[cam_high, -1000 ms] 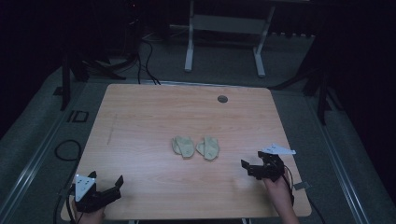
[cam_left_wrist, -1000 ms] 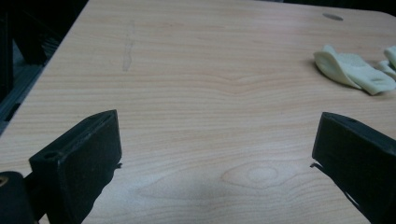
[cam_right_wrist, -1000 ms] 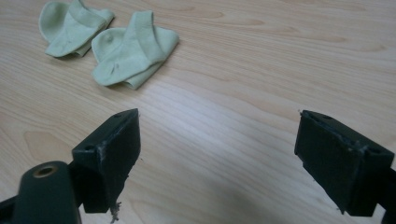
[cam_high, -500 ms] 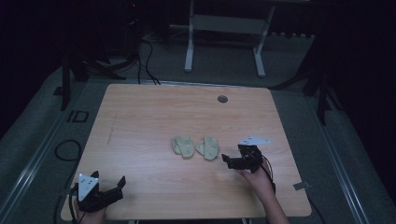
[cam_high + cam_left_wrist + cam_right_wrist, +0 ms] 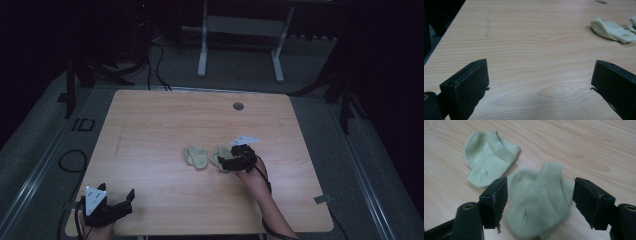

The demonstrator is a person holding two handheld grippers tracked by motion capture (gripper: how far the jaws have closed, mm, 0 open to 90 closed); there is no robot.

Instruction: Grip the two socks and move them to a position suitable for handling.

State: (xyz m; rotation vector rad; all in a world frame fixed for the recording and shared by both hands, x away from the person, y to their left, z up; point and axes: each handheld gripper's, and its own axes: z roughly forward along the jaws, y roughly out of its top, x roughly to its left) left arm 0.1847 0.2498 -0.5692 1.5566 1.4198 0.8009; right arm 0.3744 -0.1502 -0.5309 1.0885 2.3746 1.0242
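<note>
In the high view, two pale green ankle socks lie side by side near the middle of the wooden surface (image 5: 165, 125): the left sock (image 5: 196, 156) lies bare, while the right sock (image 5: 218, 157) is partly covered by the right gripper (image 5: 227, 163). That gripper has travelled from the surface's right edge a second ago, through a spot just right of the socks half a second ago, to sit now over the right sock, the person's forearm reaching up from the bottom edge. The left gripper (image 5: 122, 201) has stayed at the near left corner, its fingers spread, well apart from both socks. A small round hole (image 5: 238, 106) marks the far side of the surface. In the left gripper view, the two black fingers (image 5: 466, 85) stand wide apart over bare wood, with the left sock (image 5: 612, 30) far off at upper right and a sliver of the right sock (image 5: 632, 23) at the frame edge. In the right gripper view, the fingers (image 5: 495, 200) are spread to either side of the right sock (image 5: 539, 202), which lies between them, slightly blurred; whether they touch it I cannot tell. The left sock (image 5: 489, 157) lies just beyond, cuff turned toward the right.
</note>
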